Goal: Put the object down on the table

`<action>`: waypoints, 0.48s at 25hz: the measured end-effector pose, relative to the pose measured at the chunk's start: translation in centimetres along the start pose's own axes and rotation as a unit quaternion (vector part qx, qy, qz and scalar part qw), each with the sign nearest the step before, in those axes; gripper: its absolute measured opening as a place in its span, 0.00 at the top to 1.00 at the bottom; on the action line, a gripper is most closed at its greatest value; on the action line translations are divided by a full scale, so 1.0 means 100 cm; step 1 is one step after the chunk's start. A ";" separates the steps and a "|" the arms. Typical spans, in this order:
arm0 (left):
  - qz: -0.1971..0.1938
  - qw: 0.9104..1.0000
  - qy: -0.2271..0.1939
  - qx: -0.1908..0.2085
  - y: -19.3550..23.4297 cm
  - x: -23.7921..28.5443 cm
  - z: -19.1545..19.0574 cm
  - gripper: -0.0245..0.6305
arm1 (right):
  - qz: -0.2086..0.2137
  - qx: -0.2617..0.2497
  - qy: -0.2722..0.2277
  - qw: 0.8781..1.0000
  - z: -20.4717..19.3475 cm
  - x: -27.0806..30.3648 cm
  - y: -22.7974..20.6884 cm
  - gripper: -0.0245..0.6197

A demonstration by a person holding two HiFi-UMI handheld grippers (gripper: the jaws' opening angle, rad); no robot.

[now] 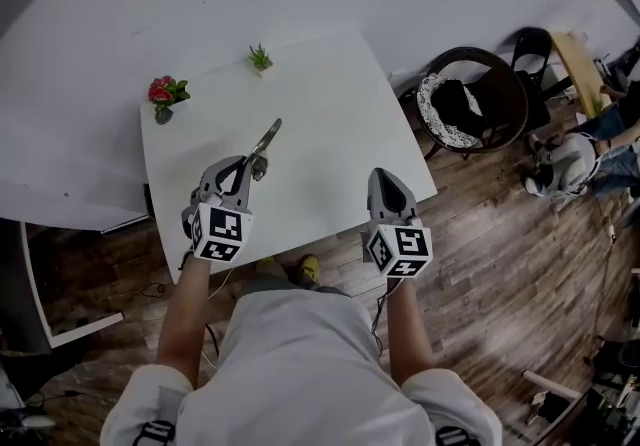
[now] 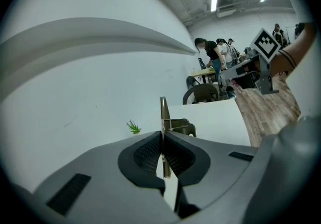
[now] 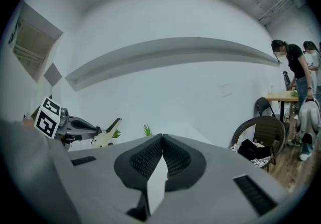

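Progress on the put-down is not yet visible. My left tongs point(image 2: 162, 143) are pressed together on the metal tool point(image 1: 265, 146), pinching it near one end so that its long part sticks out ahead over the white surface point(image 1: 330, 114). In the right gripper view the tool seems to hang clear above the surface, so I judge that the lowering and the release are both left to do. My right tongs point(image 3: 161, 140) are pressed together with nothing between them, and they hover over the near right edge of the surface, well apart from the tool.

What the tool is I cannot say. The left gripper view shows it edge-on as a thin strip with a small bracket on it. The head view gives only a narrow grey blade and a rounded lump by the pads. Whether its far tip touches the surface is also not clear from above. The red flowers point(image 1: 163, 94) and the small green plant point(image 1: 260, 58) stand at the far edge, away from where the tool would land.
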State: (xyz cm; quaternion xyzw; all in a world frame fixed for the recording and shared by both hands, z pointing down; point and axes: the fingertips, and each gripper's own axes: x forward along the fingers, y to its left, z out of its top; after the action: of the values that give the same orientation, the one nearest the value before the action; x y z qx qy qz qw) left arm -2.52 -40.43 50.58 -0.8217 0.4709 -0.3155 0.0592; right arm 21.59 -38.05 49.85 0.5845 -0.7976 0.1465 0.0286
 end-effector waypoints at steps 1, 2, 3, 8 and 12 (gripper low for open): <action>-0.002 1.000 0.006 0.013 -0.001 0.003 -0.002 0.93 | 0.000 0.000 0.002 1.000 -0.001 0.001 0.000 0.95; -0.004 1.000 0.011 0.025 -0.001 0.007 -0.004 0.93 | 0.000 -0.001 0.002 1.000 -0.001 0.003 -0.001 0.95; -0.006 0.999 0.016 0.037 -0.002 0.011 -0.006 0.93 | -0.001 -0.001 0.002 1.000 -0.001 0.004 -0.001 0.95; -0.024 0.995 0.044 0.083 -0.014 0.032 -0.021 0.93 | -0.006 0.002 0.011 1.000 -0.009 0.007 -0.007 0.95; -0.040 0.988 0.070 0.135 -0.025 0.048 -0.037 0.93 | -0.003 0.005 0.016 1.000 -0.015 0.011 -0.006 0.95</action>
State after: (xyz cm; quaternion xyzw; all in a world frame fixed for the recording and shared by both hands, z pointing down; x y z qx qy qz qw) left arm -1.07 -42.23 56.70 -0.8003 0.3937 -0.4350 0.1241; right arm 21.61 -38.86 51.60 0.5844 -0.7948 0.1593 0.0391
